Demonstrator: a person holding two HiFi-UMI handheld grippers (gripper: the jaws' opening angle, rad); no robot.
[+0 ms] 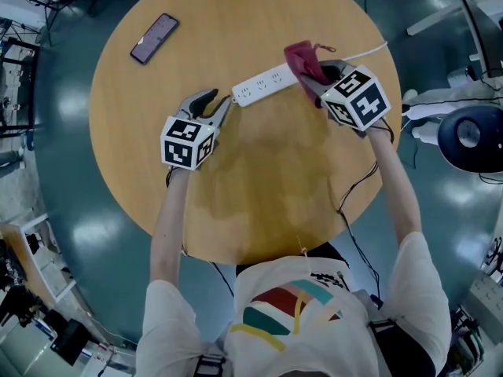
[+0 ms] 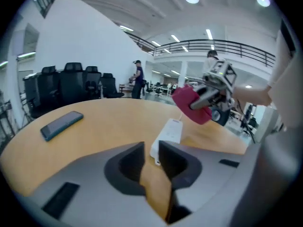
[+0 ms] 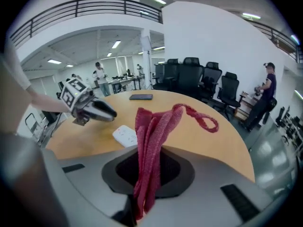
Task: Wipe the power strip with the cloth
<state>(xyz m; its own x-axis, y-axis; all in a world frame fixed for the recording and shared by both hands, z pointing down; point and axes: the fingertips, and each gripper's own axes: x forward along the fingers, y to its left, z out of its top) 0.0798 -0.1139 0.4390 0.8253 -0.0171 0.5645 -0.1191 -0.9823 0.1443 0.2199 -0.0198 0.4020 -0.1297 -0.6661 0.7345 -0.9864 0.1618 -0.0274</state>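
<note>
Head view: right tongs [image 1: 316, 83] grip cloth [image 1: 302, 59], hiding power strip [image 1: 262, 84] end; left tongs [image 1: 217, 104] parted.

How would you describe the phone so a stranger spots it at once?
Start at the round wooden table and look to its far left edge. The phone lies flat there alone. It is a slim dark slab, unlike the white power strip and red cloth.

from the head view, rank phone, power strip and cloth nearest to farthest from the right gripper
1. cloth: clamped in the right gripper itself.
2. power strip: just to the gripper's left in the picture.
3. phone: far upper left, well beyond the strip.
</note>
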